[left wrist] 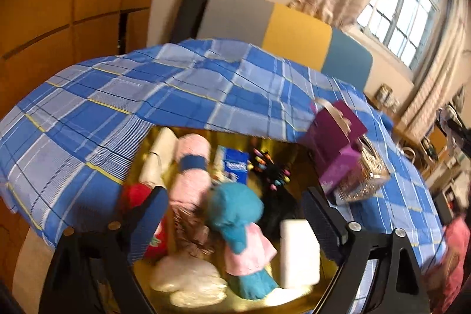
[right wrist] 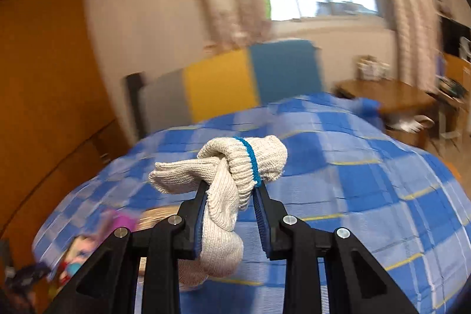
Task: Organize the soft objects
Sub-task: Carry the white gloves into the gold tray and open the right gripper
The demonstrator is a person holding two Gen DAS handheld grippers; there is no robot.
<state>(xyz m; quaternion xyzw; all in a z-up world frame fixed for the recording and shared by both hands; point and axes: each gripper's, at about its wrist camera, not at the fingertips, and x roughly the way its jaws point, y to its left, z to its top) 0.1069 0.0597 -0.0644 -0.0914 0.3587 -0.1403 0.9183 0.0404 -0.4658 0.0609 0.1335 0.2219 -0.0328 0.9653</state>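
My right gripper is shut on a knotted pair of cream knitted gloves with a blue band, held in the air above the blue plaid bedspread. My left gripper stands open over a gold tray with nothing pressed between its pads. In the tray lie a teal plush in a pink dress, a red plush, a pink rolled towel with a blue band, a cream roll, a white block and a white fluffy piece.
A blue tissue pack and a black holder of coloured pens sit at the tray's far side. A purple box with a glittery item stands on the bed to the right. A grey, yellow and blue headboard backs the bed.
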